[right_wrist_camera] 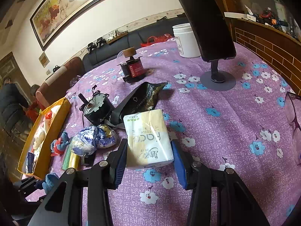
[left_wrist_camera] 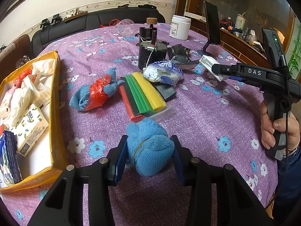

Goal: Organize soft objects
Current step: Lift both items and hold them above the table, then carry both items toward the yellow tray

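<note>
My left gripper (left_wrist_camera: 149,146) is shut on a rolled blue towel (left_wrist_camera: 150,148), held just above the purple tablecloth. My right gripper (right_wrist_camera: 149,152) is shut on a white and yellow tissue pack (right_wrist_camera: 148,137); it also shows from the side in the left wrist view (left_wrist_camera: 220,69). A second blue towel with a red bag (left_wrist_camera: 96,92) lies left of centre. A blue and white plastic bag bundle (left_wrist_camera: 163,72) lies behind coloured strips (left_wrist_camera: 143,94). A yellow cardboard box (left_wrist_camera: 54,113) at the left holds tissue packs and bags.
Two black motors (left_wrist_camera: 150,50) (right_wrist_camera: 131,67), a black foil pouch (right_wrist_camera: 139,99), a white jar (left_wrist_camera: 179,27), a phone on a stand (right_wrist_camera: 208,24) and a clear cup (left_wrist_camera: 125,27) stand at the table's back. Glasses (right_wrist_camera: 293,124) lie at the right edge.
</note>
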{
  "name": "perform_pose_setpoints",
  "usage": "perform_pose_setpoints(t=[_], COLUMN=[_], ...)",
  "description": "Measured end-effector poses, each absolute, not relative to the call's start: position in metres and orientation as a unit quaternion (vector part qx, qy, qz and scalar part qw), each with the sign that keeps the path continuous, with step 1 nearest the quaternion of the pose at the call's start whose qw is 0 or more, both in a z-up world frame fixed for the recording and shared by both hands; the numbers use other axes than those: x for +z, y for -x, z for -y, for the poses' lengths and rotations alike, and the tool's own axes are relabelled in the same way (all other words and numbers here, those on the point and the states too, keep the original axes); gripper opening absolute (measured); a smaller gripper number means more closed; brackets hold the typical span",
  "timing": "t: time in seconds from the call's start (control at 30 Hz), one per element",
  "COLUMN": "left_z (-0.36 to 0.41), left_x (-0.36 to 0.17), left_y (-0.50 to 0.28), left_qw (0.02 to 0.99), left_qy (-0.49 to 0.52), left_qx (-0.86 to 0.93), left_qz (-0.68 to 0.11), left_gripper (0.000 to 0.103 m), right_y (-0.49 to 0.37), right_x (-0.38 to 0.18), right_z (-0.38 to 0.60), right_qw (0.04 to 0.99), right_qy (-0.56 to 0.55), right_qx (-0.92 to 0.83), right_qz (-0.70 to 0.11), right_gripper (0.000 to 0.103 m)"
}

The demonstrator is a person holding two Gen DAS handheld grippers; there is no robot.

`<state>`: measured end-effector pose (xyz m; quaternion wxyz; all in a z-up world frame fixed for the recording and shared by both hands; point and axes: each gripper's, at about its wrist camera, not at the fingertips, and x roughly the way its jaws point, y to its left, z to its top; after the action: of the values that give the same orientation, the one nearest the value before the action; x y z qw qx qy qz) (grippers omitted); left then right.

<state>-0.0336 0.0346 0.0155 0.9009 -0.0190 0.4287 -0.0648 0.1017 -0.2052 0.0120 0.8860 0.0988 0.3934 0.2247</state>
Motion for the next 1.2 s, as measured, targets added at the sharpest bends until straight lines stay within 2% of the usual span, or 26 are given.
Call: perform_pose_setpoints(t=[0.8, 1.2], left_z=[-0.046, -0.064], left_x=[0.023, 0.064], left_y=[0.037, 0.062], left_qw=[0.902, 0.921], left_qy=[0.065, 0.079], left_qx=[-0.079, -0.081], left_qz=[-0.420, -0.374], left_gripper=[0.041, 0.041], right_y=[-0.100, -0.079], right_x=[0.013, 0.029], right_z=[0.205, 0.202], right_qw=[0.894, 0.895], right_qy=[-0.091, -0.115], right_qx=[0.215, 0.224], right_qz=[-0.383, -0.368], right_gripper=[0.049, 0.049])
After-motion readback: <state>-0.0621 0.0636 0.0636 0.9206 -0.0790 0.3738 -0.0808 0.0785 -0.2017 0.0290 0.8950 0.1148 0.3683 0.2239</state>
